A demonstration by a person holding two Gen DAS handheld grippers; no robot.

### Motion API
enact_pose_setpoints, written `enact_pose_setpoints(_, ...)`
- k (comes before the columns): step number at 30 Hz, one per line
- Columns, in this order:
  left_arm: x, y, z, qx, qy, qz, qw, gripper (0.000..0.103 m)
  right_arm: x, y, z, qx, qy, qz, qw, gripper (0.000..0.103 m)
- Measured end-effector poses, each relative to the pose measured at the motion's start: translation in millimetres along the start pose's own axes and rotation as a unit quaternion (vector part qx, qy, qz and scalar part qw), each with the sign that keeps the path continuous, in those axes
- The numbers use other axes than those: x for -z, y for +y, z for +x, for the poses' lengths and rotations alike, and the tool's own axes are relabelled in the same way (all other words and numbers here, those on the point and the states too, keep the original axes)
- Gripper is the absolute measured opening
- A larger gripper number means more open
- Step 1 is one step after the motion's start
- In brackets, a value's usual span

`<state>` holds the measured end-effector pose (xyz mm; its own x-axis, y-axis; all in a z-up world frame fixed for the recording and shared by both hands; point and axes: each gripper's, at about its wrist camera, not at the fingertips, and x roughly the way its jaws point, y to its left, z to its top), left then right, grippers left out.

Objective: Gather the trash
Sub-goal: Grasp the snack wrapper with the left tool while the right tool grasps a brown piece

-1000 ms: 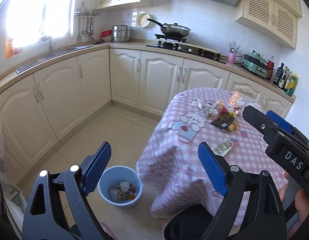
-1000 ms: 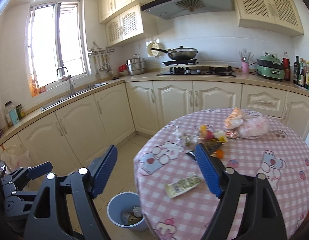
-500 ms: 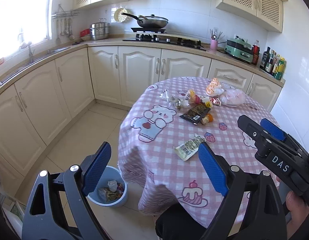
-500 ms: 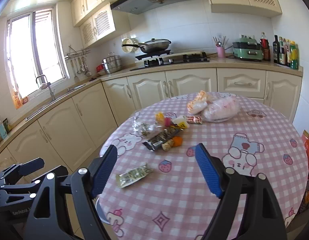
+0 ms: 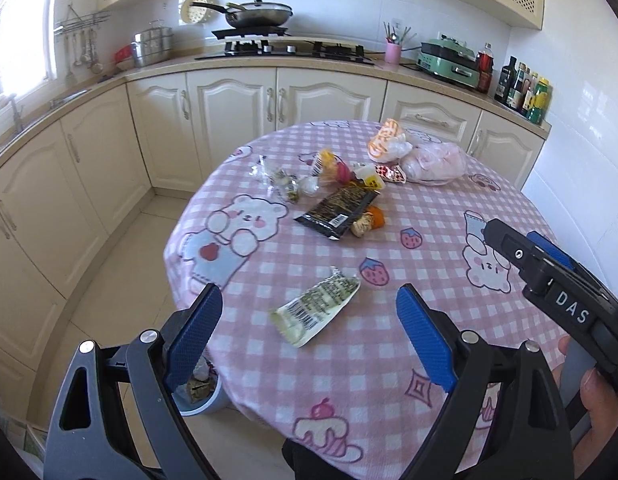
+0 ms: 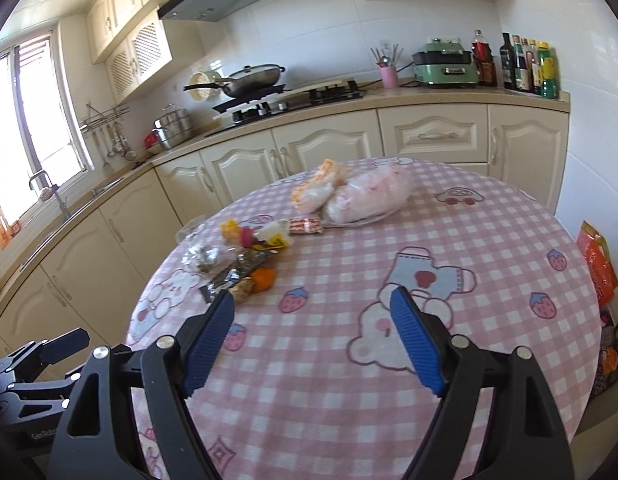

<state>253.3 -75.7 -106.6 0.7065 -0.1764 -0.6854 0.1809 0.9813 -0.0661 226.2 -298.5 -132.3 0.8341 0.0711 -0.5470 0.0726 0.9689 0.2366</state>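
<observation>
Both of our grippers have swung from the floor side of the kitchen toward the round table (image 5: 389, 360) over the past second, so the blue bin (image 5: 207, 398), which sat in plain view a second ago, now shows only as a sliver with rubbish in it behind the left finger in the left wrist view, low beside the tablecloth edge; we read this as the approach to the next piece of trash, with the drop-off point just to the left and below. Going left to right, our left gripper (image 5: 309, 322) hangs with its jaws spread wide and nothing between the pads, and the pale green wrapper (image 5: 317, 308) with a barcode lies flat on the cloth directly ahead between the fingers, apart from both, which makes it the likely next pick. Beyond it sit the black wrapper (image 5: 341, 212), a small orange piece (image 5: 376, 216) touching its right end, crinkled clear wrappers (image 5: 283, 182) farther left, and a pink plastic bag (image 5: 433, 162) at the far side. Our right gripper (image 6: 311, 334) is likewise wide apart and empty, hovering over bare pink check cloth, well clear of the litter cluster to its left
</observation>
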Motion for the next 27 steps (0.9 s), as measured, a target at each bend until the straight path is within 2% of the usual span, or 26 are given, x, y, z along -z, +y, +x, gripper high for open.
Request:
enact_pose_setpoints(6,-8,-10,30,0.018,0.023,0.009,0.9995,0.086,-2,-21,12,0.017,0.013,0.011,1.000,0.079)
enact_pose_setpoints(11,-9,-10,50,0.010,0.047,0.022,0.9986,0.084,-5,-28,28,0.022,0.030,0.016,0.999,0.079)
enact_pose_setpoints(12,-6,-10,54,0.005,0.057,0.037,0.9977,0.082,-6,-29,31,0.021,0.033,0.016,0.999,0.079)
enact_pose_setpoints(15,0,-4,62,0.007,0.075,0.040,0.9964,0.073,-7,-24,38,0.018,0.038,0.011,0.999,0.079)
enact_pose_setpoints(17,3,-4,67,0.015,0.083,0.043,0.9955,0.057,-7,-20,45,0.010,0.045,0.011,0.999,0.079)
enact_pose_setpoints(18,3,-4,68,0.010,0.077,0.050,0.9958,0.053,-7,-17,47,0.007,0.048,0.011,0.999,0.079)
enact_pose_setpoints(19,3,-4,68,0.010,0.071,0.056,0.9958,0.043,-7,-13,50,0.003,0.053,0.009,0.999,0.079)
enact_pose_setpoints(20,2,-3,67,0.022,0.068,0.055,0.9959,0.025,-7,-9,53,-0.001,0.056,0.007,0.998,0.079)
enact_pose_setpoints(23,-2,9,66,0.041,0.064,0.029,0.9966,0.018,-8,5,58,-0.008,0.059,-0.004,0.998,0.079)
enact_pose_setpoints(27,-8,30,56,0.047,0.044,0.000,0.9980,0.017,-8,28,73,-0.017,0.078,-0.028,0.996,0.079)
